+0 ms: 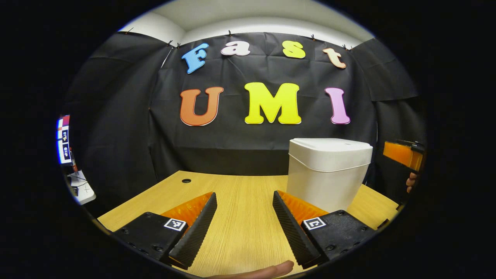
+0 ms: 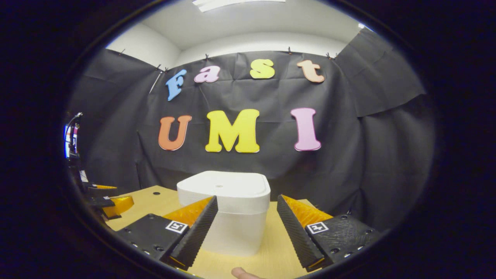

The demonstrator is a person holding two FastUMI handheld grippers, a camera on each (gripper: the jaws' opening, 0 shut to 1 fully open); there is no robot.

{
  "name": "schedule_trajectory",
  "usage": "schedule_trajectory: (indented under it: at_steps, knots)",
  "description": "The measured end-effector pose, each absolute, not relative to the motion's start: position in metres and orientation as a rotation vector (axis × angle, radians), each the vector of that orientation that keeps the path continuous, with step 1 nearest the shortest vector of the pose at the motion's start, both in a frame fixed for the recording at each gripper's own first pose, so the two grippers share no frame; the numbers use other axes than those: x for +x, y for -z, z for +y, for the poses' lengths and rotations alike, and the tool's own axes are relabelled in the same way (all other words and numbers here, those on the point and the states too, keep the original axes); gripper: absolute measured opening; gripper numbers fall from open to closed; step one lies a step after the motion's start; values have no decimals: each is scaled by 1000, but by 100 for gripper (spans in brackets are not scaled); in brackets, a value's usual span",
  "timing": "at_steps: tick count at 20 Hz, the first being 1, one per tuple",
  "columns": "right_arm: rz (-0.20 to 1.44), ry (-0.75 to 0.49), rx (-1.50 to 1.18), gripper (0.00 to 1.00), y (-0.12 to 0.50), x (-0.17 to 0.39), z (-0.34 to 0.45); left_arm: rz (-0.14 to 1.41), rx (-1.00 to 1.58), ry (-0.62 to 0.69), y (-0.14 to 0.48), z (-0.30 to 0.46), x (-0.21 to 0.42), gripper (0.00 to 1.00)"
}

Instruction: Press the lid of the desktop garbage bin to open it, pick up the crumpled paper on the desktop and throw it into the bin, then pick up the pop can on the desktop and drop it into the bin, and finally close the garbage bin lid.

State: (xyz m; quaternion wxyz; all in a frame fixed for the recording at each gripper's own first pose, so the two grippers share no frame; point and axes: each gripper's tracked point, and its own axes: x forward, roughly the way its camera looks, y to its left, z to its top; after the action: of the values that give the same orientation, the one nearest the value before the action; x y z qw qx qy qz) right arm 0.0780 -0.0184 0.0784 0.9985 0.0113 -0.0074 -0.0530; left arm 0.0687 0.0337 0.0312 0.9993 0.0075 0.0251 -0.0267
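Bin stands lid-shut near the table's far right edge; left gripper and right gripper gape wide, empty, over bare wood.

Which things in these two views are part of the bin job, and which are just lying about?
Part of the job:
- garbage bin, lid down
- left gripper, open, over bare table
- right gripper, open, facing the bin

Just lying about:
- wooden table with a cable hole
- screen at the far left
- white device beside the table
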Motion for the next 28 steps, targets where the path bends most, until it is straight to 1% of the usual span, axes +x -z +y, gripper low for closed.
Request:
schedule_trajectory:
  at_steps: [1,2,3,5,6,8,10,11,14,18,21,22,23,24,28]
  knots:
    - [-10,113,31,95,-72,69,-23,38,18,50,-35,35,66,94]
    - [-2,120,38,95,-64,63,-26,26,19,45,-38,35,63,94]
    - [10,127,44,97,-56,58,-31,16,19,40,-41,36,61,93]
    - [34,122,42,97,-40,49,-37,0,4,22,-46,39,56,94]
    - [44,124,32,95,-33,46,-42,-8,-2,18,-49,39,54,94]
    - [54,142,12,95,-25,42,-54,-15,0,17,-52,38,49,93]
    - [65,151,16,95,-22,41,-61,-29,-4,13,-57,37,45,93]
    - [73,154,22,98,-21,41,-61,-34,-7,12,-58,38,45,93]
    - [82,148,15,95,-22,40,-57,-35,-4,30,-57,33,44,93]
    - [65,147,-36,95,-25,36,-51,-35,8,32,-56,33,45,93]
    - [65,142,-54,98,-25,33,-48,-24,6,35,-52,30,46,93]
    - [63,142,-59,95,-26,32,-48,-22,6,37,-52,29,46,94]
    - [61,142,-63,98,-26,31,-47,-23,8,37,-52,29,46,94]
    - [57,142,-67,95,-26,30,-48,-25,9,38,-54,28,45,94]
    - [57,147,-78,95,-25,29,-49,-31,15,43,-55,27,42,94]
